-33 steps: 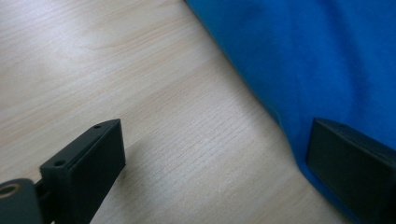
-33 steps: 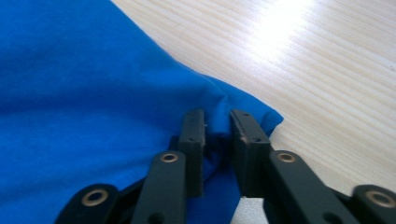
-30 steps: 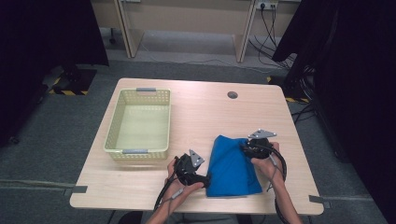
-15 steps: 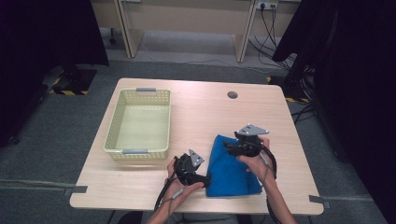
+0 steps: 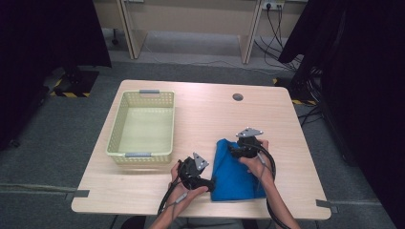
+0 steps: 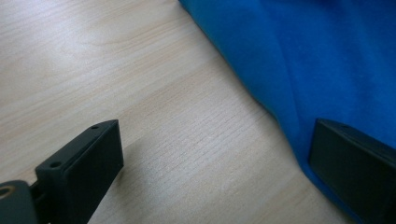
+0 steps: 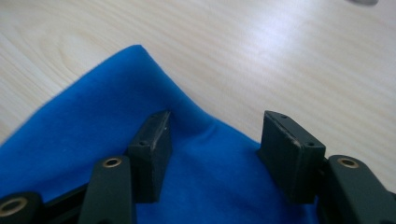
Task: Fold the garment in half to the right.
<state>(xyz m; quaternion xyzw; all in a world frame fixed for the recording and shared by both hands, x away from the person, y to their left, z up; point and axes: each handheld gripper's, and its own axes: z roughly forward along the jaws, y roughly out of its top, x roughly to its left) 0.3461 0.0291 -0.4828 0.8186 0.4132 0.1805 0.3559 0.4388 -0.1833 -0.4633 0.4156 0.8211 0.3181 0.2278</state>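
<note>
the blue cloth [image 5: 234,174] lies flat near the table's [image 5: 205,109] front edge, right of the basket [image 5: 141,126]. it looks soft, light and limp; take hold at an edge or corner fold. the left gripper [image 6: 224,163] straddles its left edge with jaws wide apart, and the right gripper [image 7: 215,149], jaws apart after just closing a little, sits over the far corner, clamping nothing.

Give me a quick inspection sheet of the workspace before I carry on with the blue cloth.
Surface: wooden table, bare around the items; round hole near far edge.
Job's things: blue cloth lies folded at the near edge.
Clutter: empty yellow basket on the left.
Grippers: left gripper open, straddling the cloth's edge; right gripper open over the far corner, jaws just closing slightly, nothing pinched.
Cables: one trails from each gripper; more on the floor behind.
Surroundings: grey carpet, dark curtains both sides.
</note>
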